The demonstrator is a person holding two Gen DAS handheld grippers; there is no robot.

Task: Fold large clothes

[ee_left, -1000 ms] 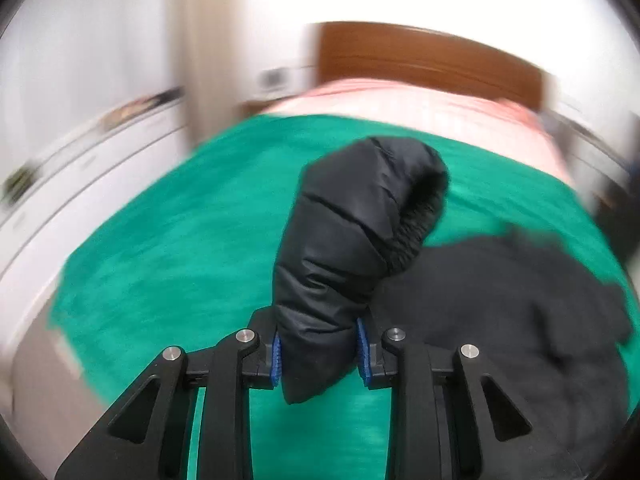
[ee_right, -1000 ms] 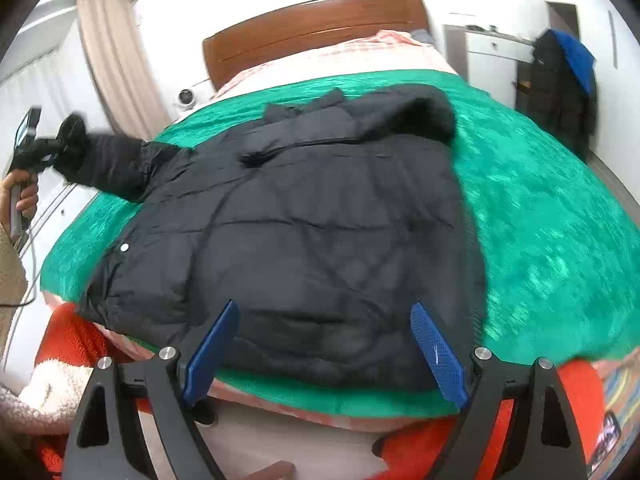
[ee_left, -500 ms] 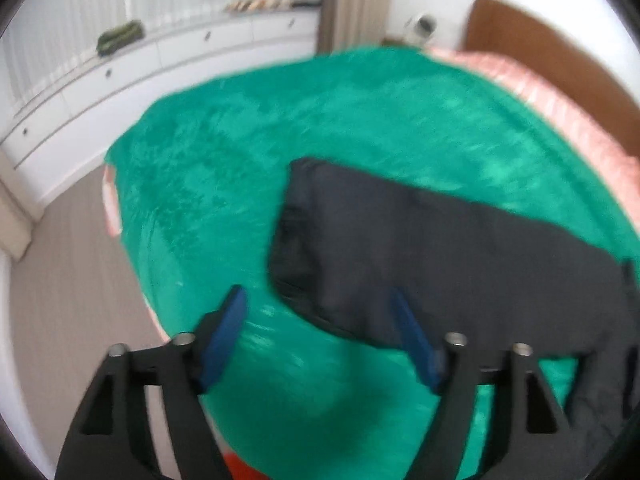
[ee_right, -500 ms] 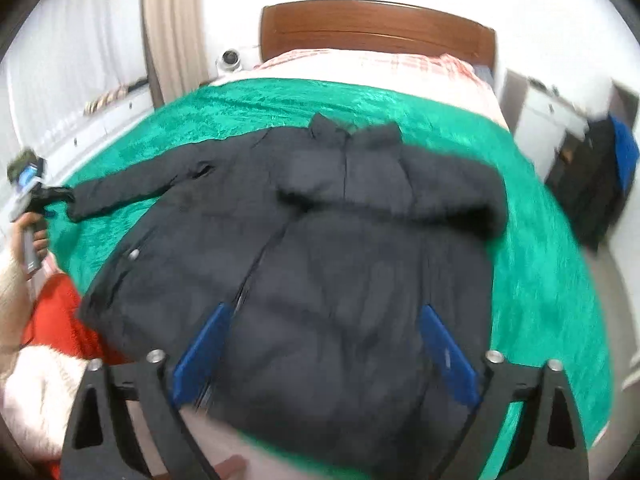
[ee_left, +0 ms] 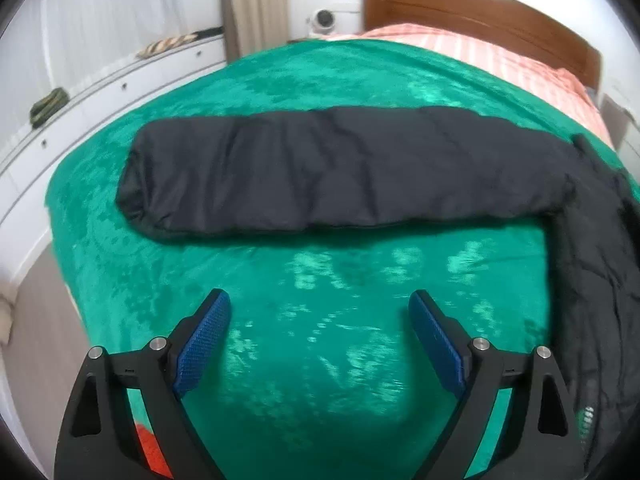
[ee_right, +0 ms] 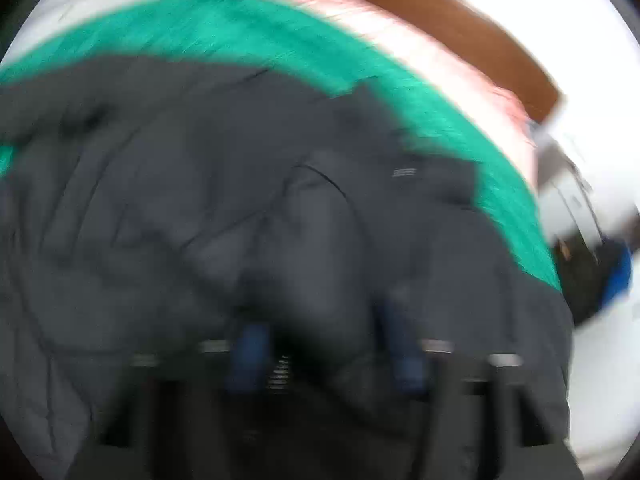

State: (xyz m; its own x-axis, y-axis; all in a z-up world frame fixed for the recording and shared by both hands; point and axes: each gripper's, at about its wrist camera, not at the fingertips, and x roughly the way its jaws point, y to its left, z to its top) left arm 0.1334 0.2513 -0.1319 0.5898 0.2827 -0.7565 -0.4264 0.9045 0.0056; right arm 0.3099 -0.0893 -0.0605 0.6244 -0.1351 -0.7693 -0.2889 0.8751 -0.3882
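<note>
sleeve released, laid flat on bed; left tongs opening, empty. right tongs closing on jacket hem beside bed edge.

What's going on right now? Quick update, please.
Left gripper opening, nothing between its fingers. Right gripper closing on black jacket, view blurred. Sleeve lies flat on green blanket. Nothing in the way.

My left wrist view is bright and mostly sharp — daylight comes through the pale curtains at upper left, whitening that wall. Soft sheen glints on the green blanket. Fisheye bending curves the edges, with dark corners. My right wrist view is heavily motion-smeared — the black jacket reads as streaks.
</note>
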